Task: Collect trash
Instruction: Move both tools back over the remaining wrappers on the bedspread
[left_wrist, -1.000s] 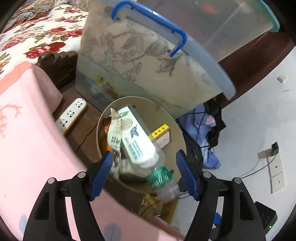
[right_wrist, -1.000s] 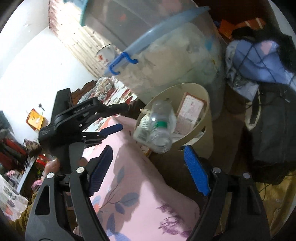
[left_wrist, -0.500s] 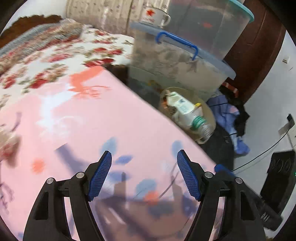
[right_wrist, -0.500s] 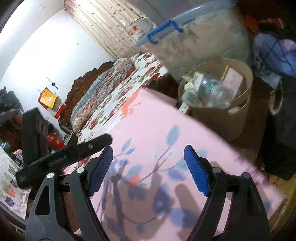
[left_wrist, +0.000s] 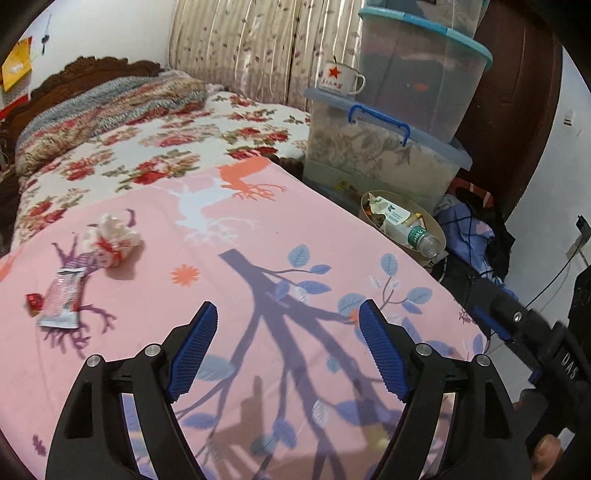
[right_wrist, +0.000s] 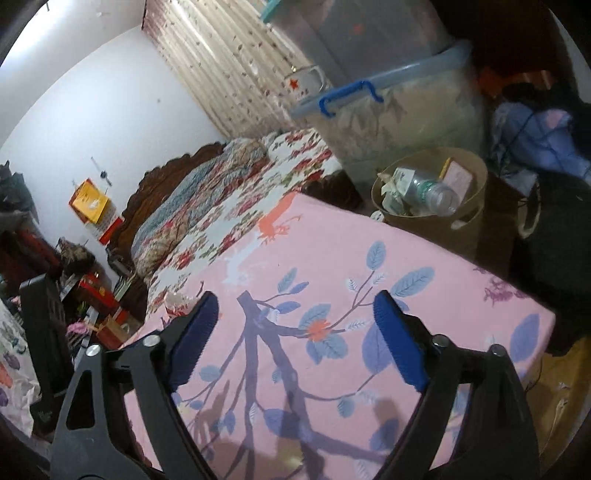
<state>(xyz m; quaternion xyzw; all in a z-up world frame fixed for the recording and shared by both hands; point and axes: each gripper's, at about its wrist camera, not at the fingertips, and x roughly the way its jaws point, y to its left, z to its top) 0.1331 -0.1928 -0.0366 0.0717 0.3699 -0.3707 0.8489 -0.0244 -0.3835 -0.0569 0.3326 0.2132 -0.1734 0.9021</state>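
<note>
Opening wider, the left gripper (left_wrist: 286, 347) holds nothing. It should reach far left for the wrapper (left_wrist: 61, 301), pinching its middle.

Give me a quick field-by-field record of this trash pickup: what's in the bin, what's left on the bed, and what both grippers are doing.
bin: tan wastebasket beside the bed, under stacked storage boxes
in bin: plastic bottle, cap end over the rim, plus paper scraps
left on bed: crumpled tissue, snack wrapper, small red wrapper, all on the pink blanket
left gripper: jaws opening, nothing between them
right gripper: jaws opening, nothing between them
task status: three pieces not yet collected
</note>
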